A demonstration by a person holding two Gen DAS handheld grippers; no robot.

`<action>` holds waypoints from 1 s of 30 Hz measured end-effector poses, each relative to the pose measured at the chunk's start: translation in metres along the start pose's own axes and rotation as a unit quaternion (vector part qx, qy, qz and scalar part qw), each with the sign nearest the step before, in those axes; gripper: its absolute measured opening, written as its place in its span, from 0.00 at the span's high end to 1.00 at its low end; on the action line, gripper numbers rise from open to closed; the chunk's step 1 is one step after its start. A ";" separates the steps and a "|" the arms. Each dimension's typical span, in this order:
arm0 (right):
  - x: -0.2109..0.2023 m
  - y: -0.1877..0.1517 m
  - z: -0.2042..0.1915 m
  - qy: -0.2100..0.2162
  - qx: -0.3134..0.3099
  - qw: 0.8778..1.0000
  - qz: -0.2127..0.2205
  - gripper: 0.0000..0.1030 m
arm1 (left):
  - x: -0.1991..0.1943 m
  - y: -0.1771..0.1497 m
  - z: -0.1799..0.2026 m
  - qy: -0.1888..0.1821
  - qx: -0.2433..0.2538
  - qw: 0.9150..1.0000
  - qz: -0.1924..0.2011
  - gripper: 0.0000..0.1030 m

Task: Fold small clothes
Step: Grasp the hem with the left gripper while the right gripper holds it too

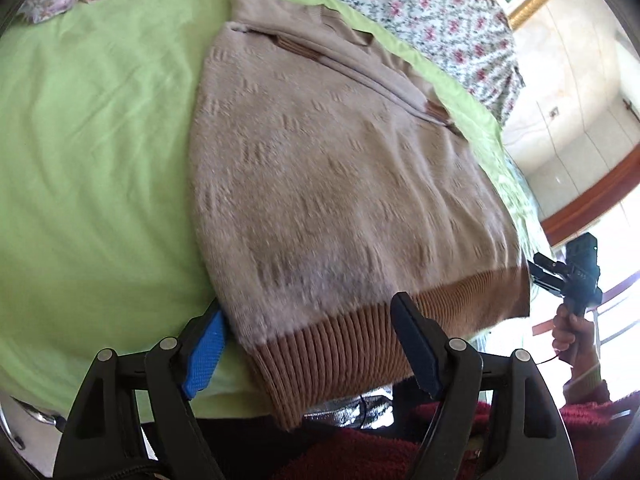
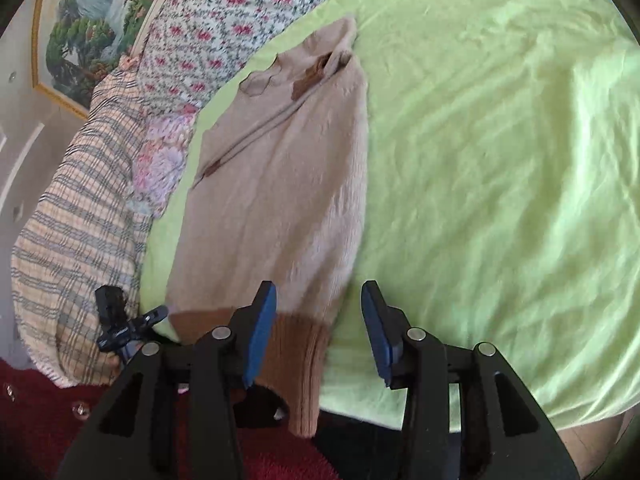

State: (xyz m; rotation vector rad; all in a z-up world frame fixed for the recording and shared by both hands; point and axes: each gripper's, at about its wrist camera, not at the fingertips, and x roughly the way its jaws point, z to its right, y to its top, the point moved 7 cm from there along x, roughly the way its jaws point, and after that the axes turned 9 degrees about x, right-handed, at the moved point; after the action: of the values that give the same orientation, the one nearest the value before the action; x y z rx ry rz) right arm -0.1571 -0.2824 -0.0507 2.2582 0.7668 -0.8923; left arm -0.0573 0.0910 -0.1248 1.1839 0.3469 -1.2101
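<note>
A beige knit sweater (image 1: 328, 168) with a brown ribbed hem (image 1: 344, 352) lies flat on the green sheet (image 1: 92, 140), folded lengthwise, hem hanging over the near bed edge. My left gripper (image 1: 308, 344) is open, its blue pads on either side of the hem's left corner. In the right wrist view the sweater (image 2: 288, 192) runs away from me and my right gripper (image 2: 320, 328) is open, straddling the hem's right corner (image 2: 304, 344). Each gripper shows in the other's view, the right one (image 1: 560, 276) and the left one (image 2: 132, 324), at the opposite hem corners.
A floral quilt (image 2: 224, 20) and a plaid pillow (image 2: 72, 248) lie along the far side of the bed. A framed painting (image 2: 88, 12) hangs on the wall. My red garment (image 1: 400, 452) is at the bed's near edge.
</note>
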 end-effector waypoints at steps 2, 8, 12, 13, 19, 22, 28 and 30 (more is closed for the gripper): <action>0.008 -0.009 -0.004 0.021 -0.005 1.000 -0.016 0.56 | 0.002 -0.001 0.005 -0.018 0.007 1.000 -0.004 0.25; 0.029 -0.017 -0.020 0.041 -0.030 0.998 -0.024 0.56 | 0.006 0.002 0.005 -0.023 0.010 1.000 -0.002 0.63; 0.017 -0.014 -0.012 0.029 -0.035 0.999 -0.015 0.88 | 0.000 0.000 -0.007 -0.027 -0.011 1.000 -0.003 0.86; 0.015 -0.013 -0.009 0.031 -0.030 0.999 -0.014 0.88 | 0.000 -0.002 -0.009 -0.033 -0.017 0.999 -0.004 0.85; 0.027 -0.015 -0.005 0.024 -0.026 0.999 -0.037 0.88 | 0.007 -0.006 -0.009 -0.044 -0.022 0.999 -0.015 0.78; 0.024 -0.015 -0.014 0.034 -0.038 0.998 -0.029 0.90 | 0.003 -0.005 -0.005 -0.024 0.000 1.000 -0.004 0.93; -0.015 0.001 -0.033 0.126 -0.019 0.991 0.040 0.91 | -0.029 0.014 0.008 -0.026 0.008 0.998 0.049 0.94; -0.023 0.009 -0.041 0.147 -0.019 0.987 0.054 0.91 | -0.041 0.026 0.013 -0.028 0.011 0.997 0.069 0.94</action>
State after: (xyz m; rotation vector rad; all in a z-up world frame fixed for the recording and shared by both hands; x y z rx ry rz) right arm -0.1483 -0.2665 -0.0060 2.4017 0.7711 -0.4935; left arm -0.0558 0.0994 -0.0759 1.1712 0.2073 -1.1261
